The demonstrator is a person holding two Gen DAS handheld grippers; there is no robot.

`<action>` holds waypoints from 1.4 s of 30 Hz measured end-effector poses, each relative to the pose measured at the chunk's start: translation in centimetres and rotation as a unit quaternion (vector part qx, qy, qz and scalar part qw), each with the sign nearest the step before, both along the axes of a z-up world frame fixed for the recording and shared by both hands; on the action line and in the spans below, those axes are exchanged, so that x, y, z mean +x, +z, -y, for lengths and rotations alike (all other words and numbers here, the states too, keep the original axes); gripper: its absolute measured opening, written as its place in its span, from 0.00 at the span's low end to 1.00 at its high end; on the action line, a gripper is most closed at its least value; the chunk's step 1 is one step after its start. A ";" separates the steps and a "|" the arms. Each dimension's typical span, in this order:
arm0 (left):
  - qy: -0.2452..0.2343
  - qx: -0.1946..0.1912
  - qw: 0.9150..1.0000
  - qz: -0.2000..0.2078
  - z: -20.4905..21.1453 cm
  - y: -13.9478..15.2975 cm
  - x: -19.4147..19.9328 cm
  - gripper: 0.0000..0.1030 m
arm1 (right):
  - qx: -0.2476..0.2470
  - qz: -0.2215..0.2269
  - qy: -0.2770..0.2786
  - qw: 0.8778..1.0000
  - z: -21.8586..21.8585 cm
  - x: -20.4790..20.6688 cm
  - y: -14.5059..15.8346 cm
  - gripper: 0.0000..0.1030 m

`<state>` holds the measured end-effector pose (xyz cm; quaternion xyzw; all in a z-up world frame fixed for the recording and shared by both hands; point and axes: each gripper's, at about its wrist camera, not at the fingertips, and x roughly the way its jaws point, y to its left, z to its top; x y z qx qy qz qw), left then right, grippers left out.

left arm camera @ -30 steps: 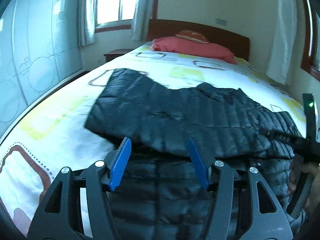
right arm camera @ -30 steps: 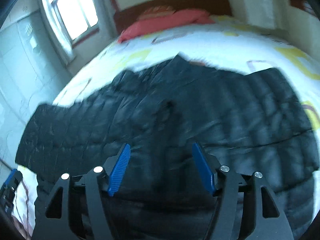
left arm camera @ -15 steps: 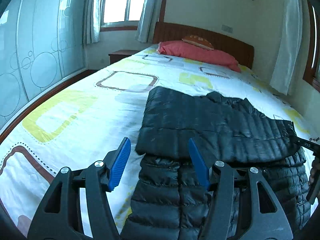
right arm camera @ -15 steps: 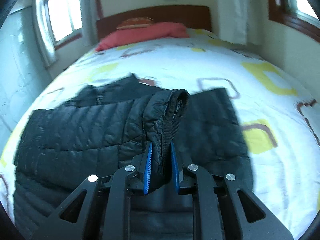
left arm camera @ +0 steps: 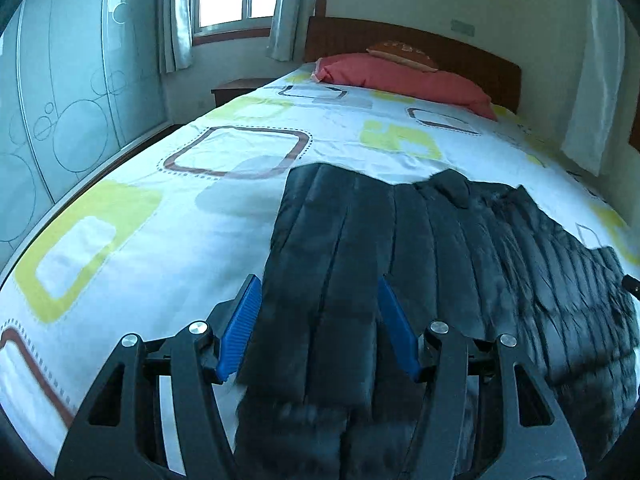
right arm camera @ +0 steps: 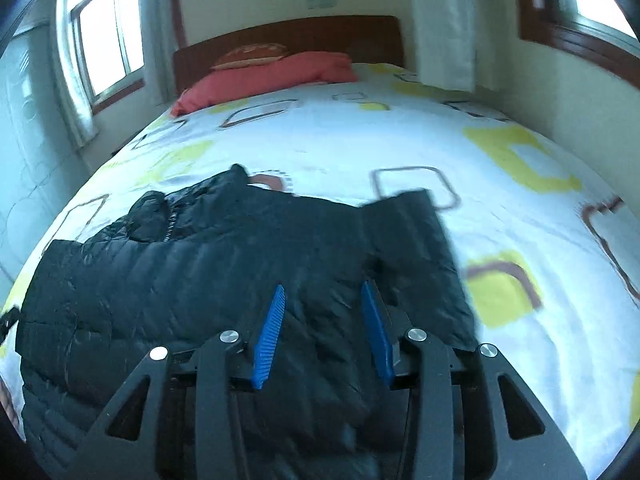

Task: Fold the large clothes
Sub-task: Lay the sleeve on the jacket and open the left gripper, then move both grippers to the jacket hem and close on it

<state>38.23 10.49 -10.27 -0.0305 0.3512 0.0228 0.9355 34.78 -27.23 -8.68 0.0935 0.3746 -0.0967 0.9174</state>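
Observation:
A black quilted puffer jacket (left arm camera: 420,240) lies spread on the bed, its folded sleeve running toward my left gripper. My left gripper (left arm camera: 318,320) is open, its blue pads either side of the sleeve's near end, low over it. In the right wrist view the jacket (right arm camera: 200,272) covers the near left of the bed, collar at the far side. My right gripper (right arm camera: 322,320) is open above the jacket's right part, holding nothing. The jacket's near edge is hidden under both grippers.
The bed has a white sheet with yellow and brown squares (left arm camera: 240,152). Red pillows (left arm camera: 408,80) lie by the wooden headboard (right arm camera: 288,36). A glass wardrobe (left arm camera: 60,112) stands on the left, and curtains (right arm camera: 444,20) and windows along the walls.
My right gripper was shut on a jacket sleeve half a second ago; it has let go and opened, and the sleeve lies flat. My left gripper has moved right, over the folded sleeve.

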 end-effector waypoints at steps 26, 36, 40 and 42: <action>-0.025 -0.020 0.999 -0.038 4.2 -1.8 -1.1 0.60 | -0.022 -0.050 0.029 0.998 -3.6 -2.4 -5.0 0.50; -0.030 -0.034 0.997 -0.057 2.0 -1.0 -5.5 0.61 | 0.026 -0.037 0.012 0.999 -0.9 -9.3 -1.0 0.51; -0.002 -0.070 0.995 -0.072 -2.3 -0.6 -11.4 0.61 | 0.053 -0.046 -0.007 0.997 1.2 -16.1 -0.4 0.52; 0.012 -0.096 0.991 -0.087 -4.9 -1.2 -14.5 0.61 | 0.070 -0.055 -0.021 0.996 2.3 -19.5 -0.6 0.52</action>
